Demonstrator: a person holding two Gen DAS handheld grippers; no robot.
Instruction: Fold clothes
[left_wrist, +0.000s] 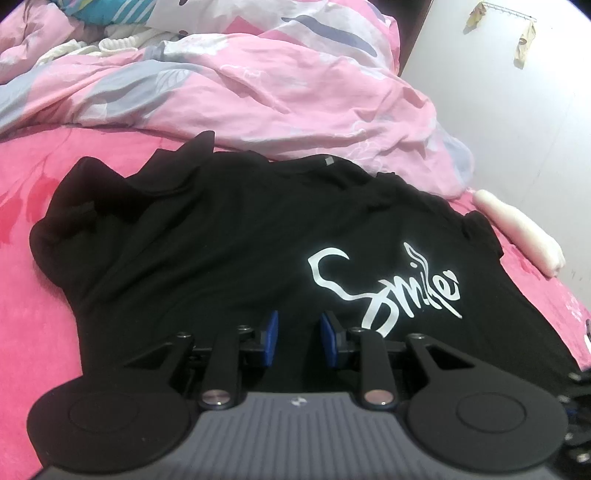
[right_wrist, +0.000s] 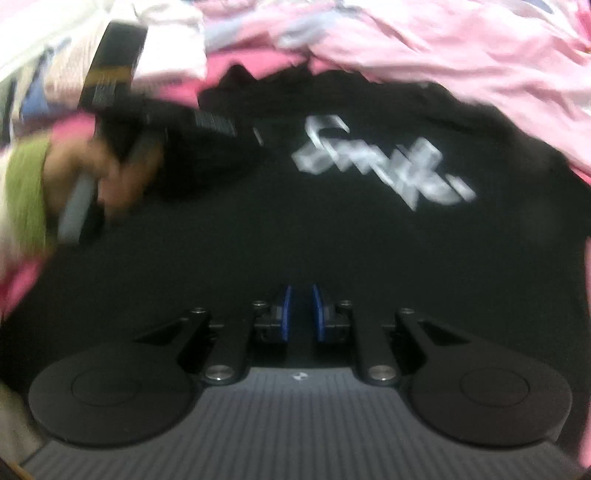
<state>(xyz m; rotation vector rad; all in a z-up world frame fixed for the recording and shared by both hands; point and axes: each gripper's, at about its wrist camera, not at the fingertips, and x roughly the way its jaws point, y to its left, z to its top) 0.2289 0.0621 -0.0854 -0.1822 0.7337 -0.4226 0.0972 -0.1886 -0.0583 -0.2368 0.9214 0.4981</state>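
A black T-shirt (left_wrist: 221, 240) with a white "Smile" print (left_wrist: 388, 284) lies spread on the pink bed sheet (left_wrist: 40, 302), its left sleeve bunched up. My left gripper (left_wrist: 299, 334) hovers low over the shirt's near part. Its blue pads stand apart with no cloth pinched between them. The right wrist view is blurred. It shows the same shirt (right_wrist: 332, 240) and print (right_wrist: 373, 173) from above. My right gripper (right_wrist: 301, 314) hangs over the shirt's near edge with only a narrow gap between its pads, and I see nothing gripped. A hand (right_wrist: 110, 173) with a green sleeve holds the other gripper at upper left.
A crumpled pink flowered duvet (left_wrist: 277, 81) lies right behind the shirt's collar. More clothes (left_wrist: 110, 40) are piled at the far left. A white rolled cloth (left_wrist: 524, 236) rests at the bed's right edge by the white wall (left_wrist: 498, 92).
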